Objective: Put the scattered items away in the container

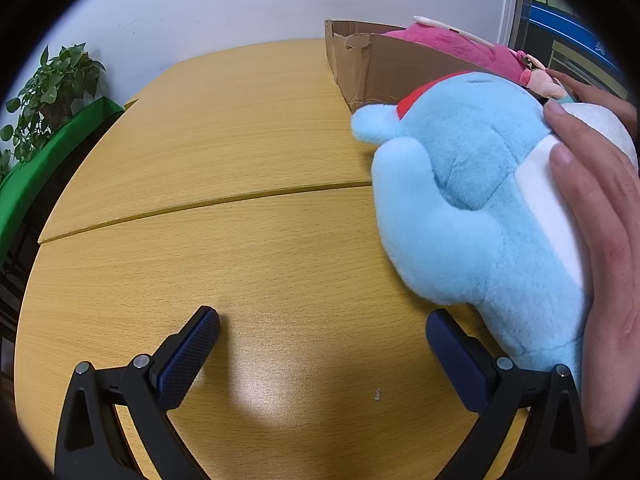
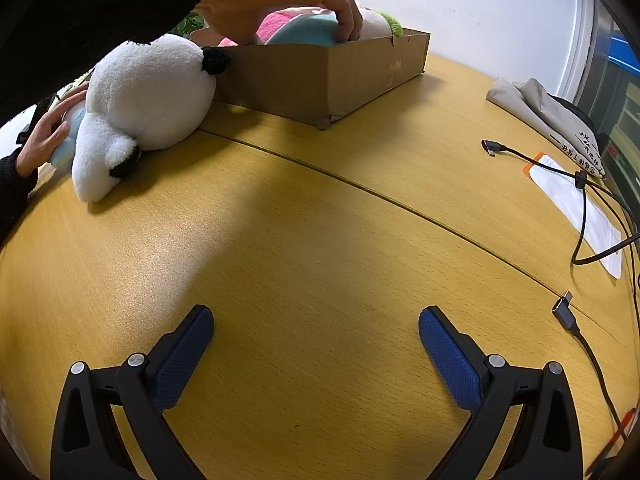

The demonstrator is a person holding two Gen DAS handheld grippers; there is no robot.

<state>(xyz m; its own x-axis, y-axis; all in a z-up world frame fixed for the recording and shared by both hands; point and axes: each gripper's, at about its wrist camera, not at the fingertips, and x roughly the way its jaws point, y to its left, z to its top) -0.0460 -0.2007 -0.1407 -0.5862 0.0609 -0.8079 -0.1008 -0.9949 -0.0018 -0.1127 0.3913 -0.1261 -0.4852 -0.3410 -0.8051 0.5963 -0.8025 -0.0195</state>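
**Both tools idle, bare hands on the plushies**

L tool (image 1: 322,332): jaws wide apart, nothing between them, low over the wooden table (image 1: 240,152). R tool (image 2: 316,330): same, wide apart, holding nothing, bare tabletop under it.

Blue plush (image 1: 472,200) lies on the table at the right of the left wrist view, just beside the L tool's right finger; can't tell if touching. Red patch near its top end, white belly panel. A bare hand (image 1: 600,248) is pressed along its belly side, fingers wrapped over.

Cardboard box (image 1: 384,68) sits at the far side of the table w/ a pink plush (image 1: 448,42) inside, sticking up above the wall. Blue plush's top end is near the box's near wall, outside it.

Right wrist view: white plush w/ black ears (image 2: 148,104) lies on the table, leaning against the box (image 2: 328,76) wall, outside. Another hand (image 2: 280,0) reaches over the box rim, fingers on a light-blue item (image 2: 304,32) inside. Pink and green fuzzy bits also in the box. At far left, a hand (image 2: 44,136) rests on sth pale blue, mostly hidden by the white plush.

Off to the right: black USB cables (image 2: 580,208), a white flat packet w/ orange edge (image 2: 580,208), a beige cloth bag (image 2: 548,116). Potted plant (image 1: 52,92) at the back left in the left wrist view.
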